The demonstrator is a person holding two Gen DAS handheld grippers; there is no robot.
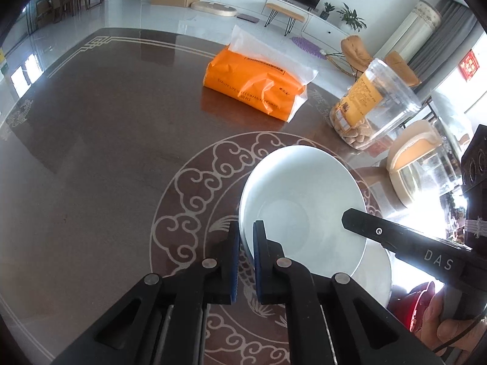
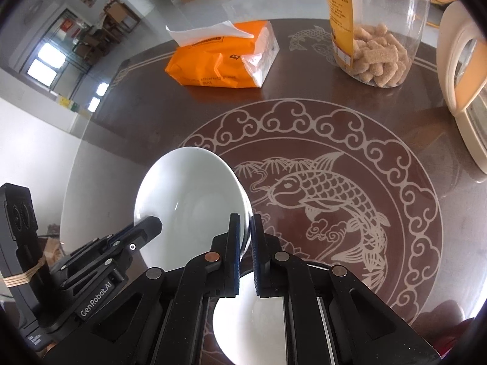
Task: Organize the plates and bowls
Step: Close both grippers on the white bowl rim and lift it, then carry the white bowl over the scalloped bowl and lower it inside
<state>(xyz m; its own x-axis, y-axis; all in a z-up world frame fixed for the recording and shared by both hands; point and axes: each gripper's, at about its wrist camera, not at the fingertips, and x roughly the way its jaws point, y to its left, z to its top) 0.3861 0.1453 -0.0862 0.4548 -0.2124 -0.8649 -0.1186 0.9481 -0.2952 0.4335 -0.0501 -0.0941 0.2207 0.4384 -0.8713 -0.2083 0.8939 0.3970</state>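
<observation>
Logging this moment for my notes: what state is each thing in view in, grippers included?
White bowl: tilted, off the table, gripped at opposite rims.
Left gripper: shut on the bowl's rim.
Right gripper: shut on the bowl's rim.
White plate: flat on the table, below the bowl.
Tissue pack: opened, a tissue sticking out.
Snack jar: upright, partly filled.

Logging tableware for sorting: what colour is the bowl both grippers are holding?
Plain white, no pattern. The bowl shows best in the right wrist view.

both wrist views close, facing forward; share white bowl (image 1: 301, 200) (image 2: 191, 194).
</observation>
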